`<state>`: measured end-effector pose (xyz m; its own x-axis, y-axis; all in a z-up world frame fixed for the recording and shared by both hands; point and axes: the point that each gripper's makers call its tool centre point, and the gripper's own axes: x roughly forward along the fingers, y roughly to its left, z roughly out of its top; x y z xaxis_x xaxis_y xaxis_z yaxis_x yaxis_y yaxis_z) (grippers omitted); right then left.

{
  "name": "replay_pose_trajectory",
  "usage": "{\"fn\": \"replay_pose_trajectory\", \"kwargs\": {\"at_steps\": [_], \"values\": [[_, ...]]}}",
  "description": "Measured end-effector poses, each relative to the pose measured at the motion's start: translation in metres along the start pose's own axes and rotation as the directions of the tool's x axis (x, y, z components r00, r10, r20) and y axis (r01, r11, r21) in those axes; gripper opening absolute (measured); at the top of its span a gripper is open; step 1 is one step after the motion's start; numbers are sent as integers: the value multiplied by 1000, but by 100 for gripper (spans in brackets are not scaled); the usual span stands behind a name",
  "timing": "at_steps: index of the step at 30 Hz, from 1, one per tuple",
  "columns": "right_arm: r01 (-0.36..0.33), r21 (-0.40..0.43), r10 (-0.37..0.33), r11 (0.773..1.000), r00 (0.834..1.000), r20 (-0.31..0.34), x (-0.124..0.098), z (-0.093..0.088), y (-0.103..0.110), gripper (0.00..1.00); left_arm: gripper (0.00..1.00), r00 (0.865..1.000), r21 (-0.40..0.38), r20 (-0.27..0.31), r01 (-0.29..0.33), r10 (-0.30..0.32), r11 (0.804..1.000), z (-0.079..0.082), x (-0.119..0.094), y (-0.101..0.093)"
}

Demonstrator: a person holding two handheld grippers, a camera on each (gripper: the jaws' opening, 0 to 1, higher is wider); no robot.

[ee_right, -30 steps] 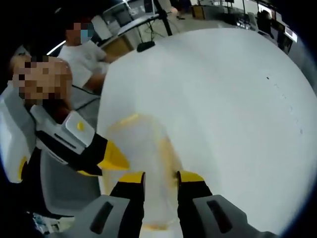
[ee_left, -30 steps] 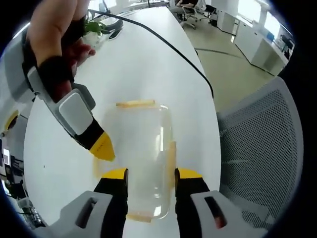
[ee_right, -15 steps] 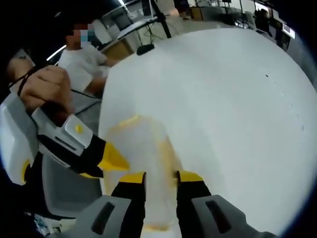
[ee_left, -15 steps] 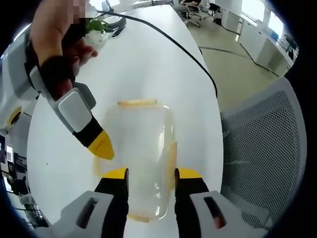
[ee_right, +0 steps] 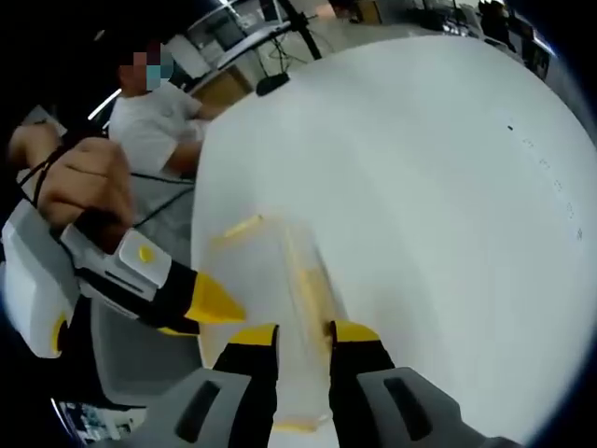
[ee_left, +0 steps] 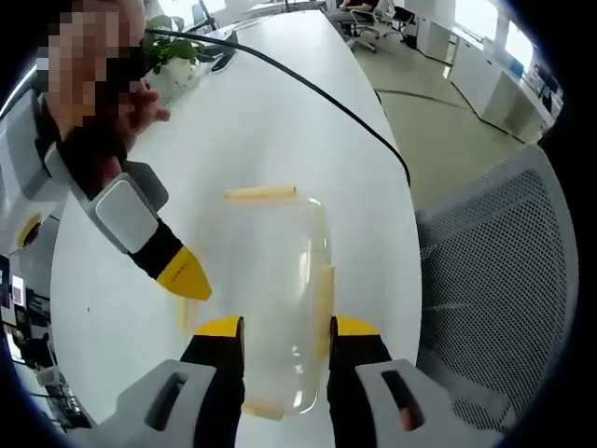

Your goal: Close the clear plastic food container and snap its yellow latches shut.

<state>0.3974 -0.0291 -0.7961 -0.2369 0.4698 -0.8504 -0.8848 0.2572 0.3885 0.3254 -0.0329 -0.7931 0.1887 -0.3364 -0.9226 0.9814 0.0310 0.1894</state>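
Clear plastic food container (ee_left: 270, 299) sits on the white surface (ee_left: 252, 121), lid down on it. Yellow latches: one along the far short end (ee_left: 258, 194), one on the long side (ee_left: 323, 289) toward the mesh chair, one at the near end (ee_left: 264, 409) low between the jaws, one faint on the other long side under the right gripper's tip. Can't tell which of them are snapped flat.

Left gripper (ee_left: 277, 327): jaws parted, straddling the container's near end, one yellow tip on each side. Whether they press the walls — cannot tell.

Right gripper (ee_right: 302, 333): same picture in the right gripper view, jaws parted over the container (ee_right: 280, 308), side latch (ee_right: 308, 285) running up between the tips. Contact unclear.

In the left gripper view the right gripper (ee_left: 182, 275) comes in from upper left, yellow tip at the container's long edge, held in a hand (ee_left: 103, 131). In the right gripper view the left gripper (ee_right: 213, 299) comes in from the left, tip by the container's side.

Around: black cable (ee_left: 308, 89) crossing the surface, green plant (ee_left: 173, 51) at the far end, grey mesh chair (ee_left: 494, 280) just beside the surface edge. A seated person in a white shirt (ee_right: 159, 126) beyond the surface.
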Motion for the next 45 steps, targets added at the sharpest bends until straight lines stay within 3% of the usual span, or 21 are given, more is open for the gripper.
{"fn": "replay_pose_trajectory", "kwargs": {"at_steps": [6, 9, 12, 19, 34, 37, 40, 42, 45], "values": [[4, -9, -4, 1000, 997, -79, 3, 0, 1, 18, 32, 1000, 13, -14, -11, 11, 1000, -1, 0, -1], [-28, -21, 26, 999, 996, -87, 9, 3, 6, 21, 31, 1000, 8, 2, 5, -5, 1000, -1, 0, -2], [-45, 15, 45, 999, 997, -57, 6, 5, 7, 22, 30, 1000, 9, 15, -12, 12, 1000, -3, -1, -2], [-43, -49, 39, 998, 997, -69, 7, 2, 8, 23, 32, 1000, 11, 12, -9, 9, 1000, -2, 1, 0], [-17, -103, 10, 995, 997, -73, 3, 0, 8, 24, 36, 1000, 58, -3, -22, 23, 998, 0, -1, 2], [1, -120, -10, 993, 998, -69, 2, 1, 8, 24, 37, 1000, 38, 12, -20, 20, 999, 0, -2, 2], [21, -147, -34, 989, 996, -88, 0, -5, 8, 29, 45, 1000, 13, 20, -15, 15, 1000, 2, -2, -1], [32, -139, -43, 990, 996, -77, -3, -7, 6, 35, 51, 999, -3, 28, -18, 18, 1000, 3, -2, 1], [56, -128, -63, 990, 997, -52, -9, -7, 2, 34, 50, 999, -38, 43, -17, 18, 999, 4, -5, 5]]}}
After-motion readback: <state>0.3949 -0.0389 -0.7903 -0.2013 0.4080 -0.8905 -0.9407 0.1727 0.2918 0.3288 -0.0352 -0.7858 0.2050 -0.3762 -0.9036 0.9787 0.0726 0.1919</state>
